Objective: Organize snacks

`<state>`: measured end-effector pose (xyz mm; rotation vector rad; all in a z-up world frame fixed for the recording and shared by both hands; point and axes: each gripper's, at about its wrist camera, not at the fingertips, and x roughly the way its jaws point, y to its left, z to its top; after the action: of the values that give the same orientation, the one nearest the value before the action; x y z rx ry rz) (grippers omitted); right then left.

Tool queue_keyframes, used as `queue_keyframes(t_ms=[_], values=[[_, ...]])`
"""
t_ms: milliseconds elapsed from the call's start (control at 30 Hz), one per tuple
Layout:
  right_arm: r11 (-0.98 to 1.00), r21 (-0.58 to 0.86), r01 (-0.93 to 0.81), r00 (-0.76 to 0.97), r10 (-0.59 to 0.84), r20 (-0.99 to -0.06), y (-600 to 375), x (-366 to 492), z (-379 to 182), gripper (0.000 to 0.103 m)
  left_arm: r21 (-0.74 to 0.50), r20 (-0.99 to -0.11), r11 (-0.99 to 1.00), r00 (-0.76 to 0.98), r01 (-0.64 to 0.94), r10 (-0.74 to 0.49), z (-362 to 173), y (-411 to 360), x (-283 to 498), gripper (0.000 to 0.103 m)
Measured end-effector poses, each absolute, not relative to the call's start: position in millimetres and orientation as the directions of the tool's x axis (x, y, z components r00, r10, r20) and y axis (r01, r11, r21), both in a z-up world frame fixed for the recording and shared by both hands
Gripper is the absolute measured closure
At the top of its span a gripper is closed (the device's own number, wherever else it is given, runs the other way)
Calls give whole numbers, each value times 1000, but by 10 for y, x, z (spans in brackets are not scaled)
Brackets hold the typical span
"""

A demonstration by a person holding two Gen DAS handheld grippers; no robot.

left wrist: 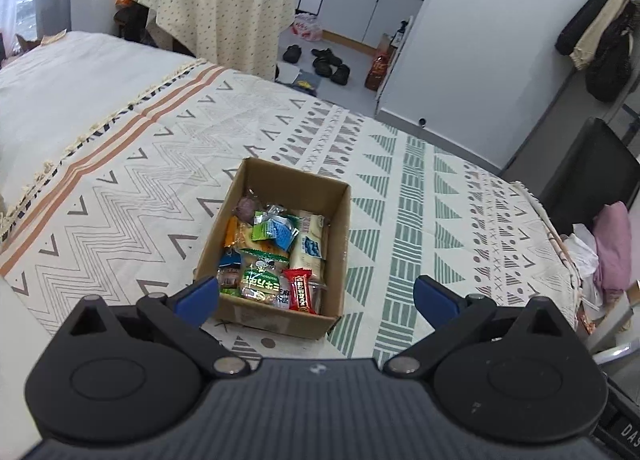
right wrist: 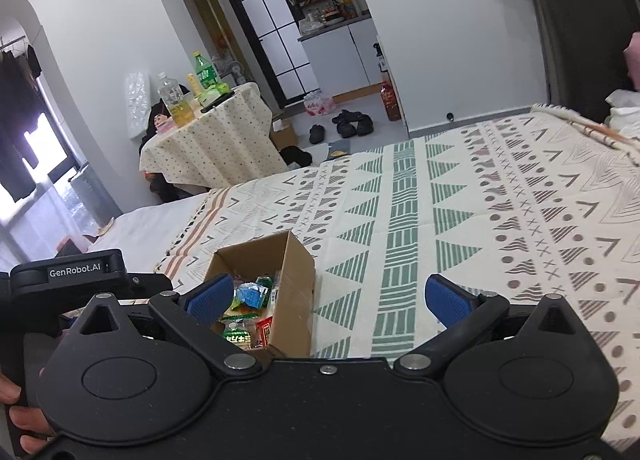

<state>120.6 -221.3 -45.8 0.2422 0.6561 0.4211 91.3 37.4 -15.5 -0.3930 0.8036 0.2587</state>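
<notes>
A small open cardboard box [left wrist: 340, 236] sits on the patterned bedspread and holds several wrapped snacks, among them a green packet [left wrist: 260, 284], a red packet [left wrist: 302, 292] and a cream packet [left wrist: 310, 244]. My left gripper [left wrist: 316, 296] is open and empty, held just in front of and above the box's near edge. In the right wrist view the same box [right wrist: 296, 292] lies at the lower left. My right gripper [right wrist: 328, 300] is open and empty, to the right of the box. The left gripper's body [right wrist: 76, 272] shows at the left edge there.
The patterned bedspread [left wrist: 400, 187] covers the bed around the box. A round table [left wrist: 216, 11] with bottles stands beyond the bed's far edge. Shoes [left wrist: 328, 63] lie on the floor. A black chair [left wrist: 592, 171] and clothes [left wrist: 608, 244] are at the right.
</notes>
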Motion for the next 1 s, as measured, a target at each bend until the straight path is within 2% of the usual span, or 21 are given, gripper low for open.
queue_keyframes(t_ms=[467, 1000], values=[[898, 314, -308, 721, 436, -539, -2391, 695, -274, 0, -249, -714, 935, 701, -254, 1, -38, 226, 491, 0], [914, 288, -285, 710, 403, -577, -2483, 302, -102, 0, -148, -692, 980, 722, -133, -7, 193, 61, 79, 0]])
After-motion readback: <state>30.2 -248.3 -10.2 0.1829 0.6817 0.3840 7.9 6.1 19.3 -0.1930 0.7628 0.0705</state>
